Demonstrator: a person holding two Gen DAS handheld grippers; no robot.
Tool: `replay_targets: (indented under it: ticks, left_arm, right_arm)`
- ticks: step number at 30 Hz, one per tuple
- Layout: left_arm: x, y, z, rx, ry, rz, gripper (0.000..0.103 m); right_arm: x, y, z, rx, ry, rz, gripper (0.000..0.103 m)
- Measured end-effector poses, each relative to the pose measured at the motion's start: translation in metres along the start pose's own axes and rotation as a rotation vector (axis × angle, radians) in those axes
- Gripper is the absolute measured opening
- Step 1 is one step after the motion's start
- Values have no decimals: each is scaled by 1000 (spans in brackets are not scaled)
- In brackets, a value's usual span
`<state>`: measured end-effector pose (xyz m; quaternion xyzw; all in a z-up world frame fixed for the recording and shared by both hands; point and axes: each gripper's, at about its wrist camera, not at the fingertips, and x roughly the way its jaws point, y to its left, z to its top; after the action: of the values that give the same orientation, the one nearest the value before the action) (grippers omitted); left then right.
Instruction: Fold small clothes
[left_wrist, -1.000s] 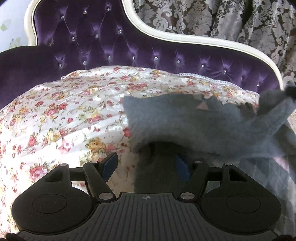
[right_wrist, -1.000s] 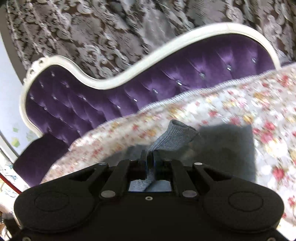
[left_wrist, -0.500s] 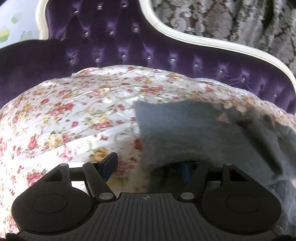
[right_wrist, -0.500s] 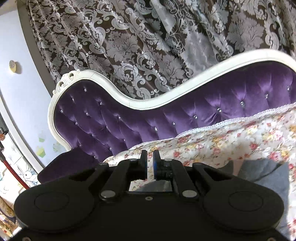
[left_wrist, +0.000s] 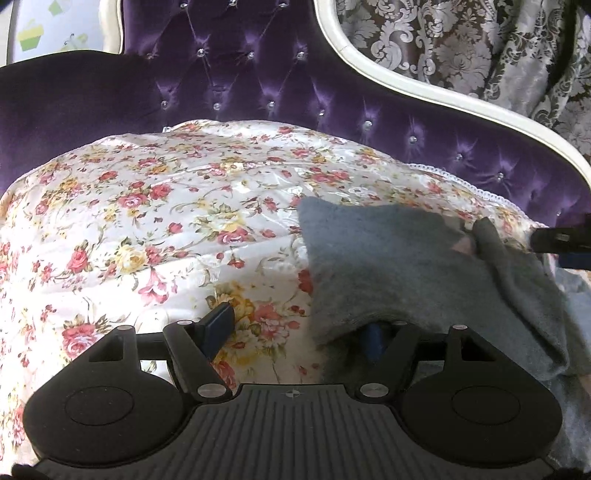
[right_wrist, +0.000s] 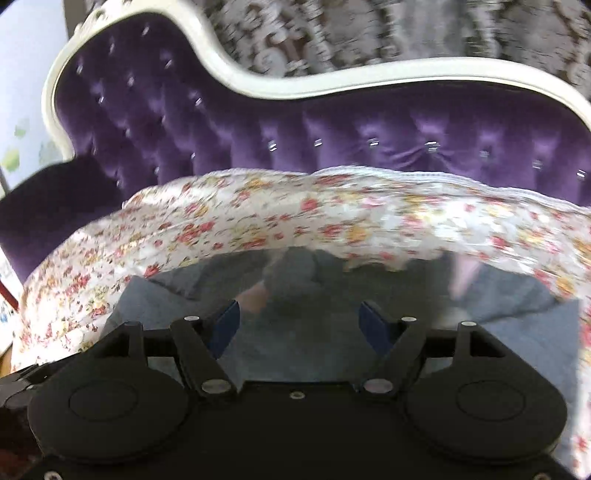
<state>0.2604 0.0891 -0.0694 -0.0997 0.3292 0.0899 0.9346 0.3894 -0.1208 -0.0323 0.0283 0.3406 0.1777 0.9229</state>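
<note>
A small grey knit garment (left_wrist: 388, 266) lies on the flowered bedspread (left_wrist: 155, 229), with a flap folded over along its right side. My left gripper (left_wrist: 295, 328) sits low at the garment's left edge with its jaws opening. Its left fingertip (left_wrist: 219, 325) is over bare bedspread, and the cloth's edge drapes over the right one; nothing is pinched. In the blurred right wrist view my right gripper (right_wrist: 300, 325) hovers over the grey garment (right_wrist: 295, 280), jaws opening wide, with cloth below them but not gripped. One of its black fingers (left_wrist: 554, 238) shows at the garment's right edge.
The bedspread covers a purple tufted sofa (left_wrist: 258, 85) with a white curved frame (left_wrist: 406, 85) rising behind. Patterned grey curtains (left_wrist: 461, 44) hang beyond it. A dark purple armrest (left_wrist: 55, 96) stands at the left. Bare flowered cloth stretches left of the garment.
My right gripper held a corner of the grey garment up, shut on it; it has let go, opened wide and swung down over the garment. The lifted flap now lies folded over.
</note>
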Motion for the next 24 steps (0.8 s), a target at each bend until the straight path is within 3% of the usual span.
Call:
replay_targets:
  ticks: [5,6,7,8,13,16,19,21,24]
  left_arm:
    - [1,-1,-1,13,1,9,72]
    - [0,-1,-1,15,2,9,72]
    - [0,-1,-1,16,3,9,72]
    - [0,-1,-1,17,5,8,72]
    - [2,-1,0,27,7,7,73]
    - [3,0,0,29,4,6,74]
    - [3,0,0,33,3,8,74]
    - [3,-1,-1,37,4,9,74]
    - [3,-1,0,46,5,9,75]
  right_arm:
    - [50,23,2,-27,74,-58,72]
    - [58,22,1,-20,96,-75,54]
    - [60,20,0,-7,101,-77,11]
    - [58,17,0,12,93,-68,17]
    - [-29,-9,11,112,-130,42,15]
    - [-85,-41,7,150,-221,38,15]
    - [-105,-87,-18,241,-202,-21,15]
    - [-101,-117,-43,299,-133,-75,16]
    - [-95,-142,-77,360,-46,-86,16]
